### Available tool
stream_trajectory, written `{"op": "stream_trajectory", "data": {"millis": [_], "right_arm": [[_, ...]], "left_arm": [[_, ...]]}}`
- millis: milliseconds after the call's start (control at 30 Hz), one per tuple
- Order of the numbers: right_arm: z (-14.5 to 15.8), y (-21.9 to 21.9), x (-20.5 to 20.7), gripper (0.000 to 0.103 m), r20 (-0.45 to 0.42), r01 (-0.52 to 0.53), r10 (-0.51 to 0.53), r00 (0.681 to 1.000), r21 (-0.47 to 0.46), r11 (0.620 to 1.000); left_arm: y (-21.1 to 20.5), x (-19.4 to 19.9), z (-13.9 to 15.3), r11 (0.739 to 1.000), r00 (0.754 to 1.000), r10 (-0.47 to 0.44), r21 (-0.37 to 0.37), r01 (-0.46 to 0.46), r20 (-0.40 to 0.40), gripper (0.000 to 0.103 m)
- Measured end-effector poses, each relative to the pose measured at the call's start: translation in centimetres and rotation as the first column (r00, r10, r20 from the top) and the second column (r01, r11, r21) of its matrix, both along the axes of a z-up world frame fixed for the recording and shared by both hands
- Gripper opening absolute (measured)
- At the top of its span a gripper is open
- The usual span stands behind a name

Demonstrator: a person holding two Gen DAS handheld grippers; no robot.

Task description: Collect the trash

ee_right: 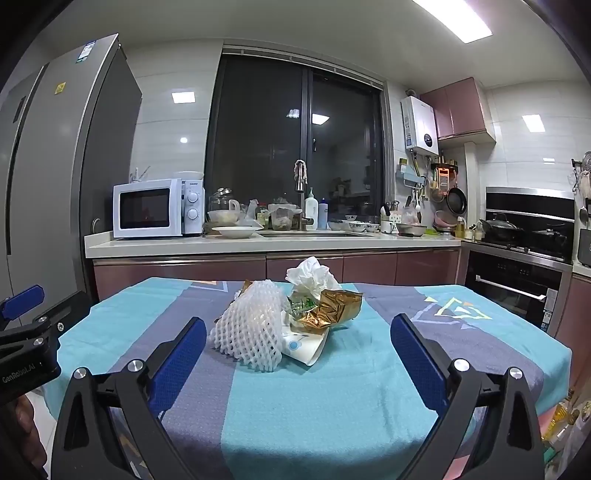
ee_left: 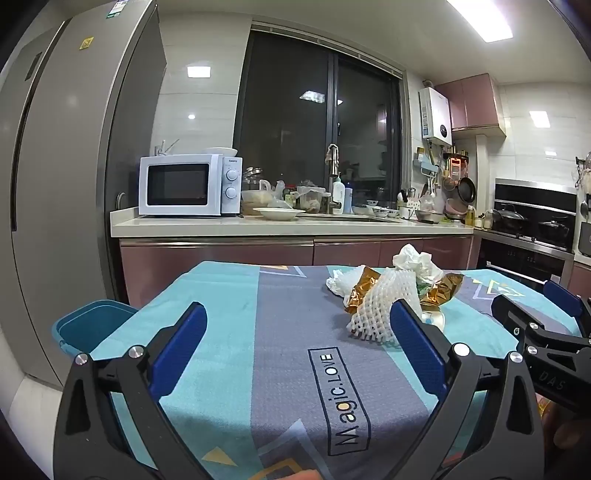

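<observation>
Trash pile (ee_right: pixel 291 317) ahead of wide-spread right gripper (ee_right: pixel 299 354), untouched on tablecloth (ee_right: pixel 369 369)

Tall grey steel refrigerator (ee_left: pixel 70 177) at left, white microwave (ee_left: pixel 190 184) on pale stone counter (ee_left: pixel 258 226). Dark sliding window (ee_right: pixel 295 147) behind; ceiling panel light (ee_right: pixel 458 16) on.

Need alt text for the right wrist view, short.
A pile of trash sits mid-table on a blue and grey tablecloth: a white foam fruit net, a gold wrapper and a crumpled tissue. The open right tongs point at it, holding nothing; a kitchen counter lies behind.
</observation>
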State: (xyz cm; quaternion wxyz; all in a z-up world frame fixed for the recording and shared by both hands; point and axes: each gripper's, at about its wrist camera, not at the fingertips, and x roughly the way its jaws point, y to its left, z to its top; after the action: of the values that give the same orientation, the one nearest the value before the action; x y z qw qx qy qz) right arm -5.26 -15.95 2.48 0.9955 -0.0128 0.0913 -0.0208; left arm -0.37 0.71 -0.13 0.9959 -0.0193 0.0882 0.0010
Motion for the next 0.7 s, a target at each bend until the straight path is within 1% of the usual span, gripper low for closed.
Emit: {"op": "stream_trajectory", "data": {"millis": [467, 700], "right_arm": [[0.37, 0.25, -0.46, 0.096, 0.008, -0.003, 0.003, 1.0, -0.005, 1.0], [0.51, 0.45, -0.49, 0.096, 0.01, -0.005, 0.005, 1.0, -0.01, 1.0]], "left_arm": [[0.56, -0.3, 0.22, 0.999, 1.0, -0.011, -0.038, 0.011, 0.011, 0.098], [0.52, -0.63, 0.36, 0.999, 1.0, 0.001, -0.034, 0.0, 0.02, 0.098]]}}
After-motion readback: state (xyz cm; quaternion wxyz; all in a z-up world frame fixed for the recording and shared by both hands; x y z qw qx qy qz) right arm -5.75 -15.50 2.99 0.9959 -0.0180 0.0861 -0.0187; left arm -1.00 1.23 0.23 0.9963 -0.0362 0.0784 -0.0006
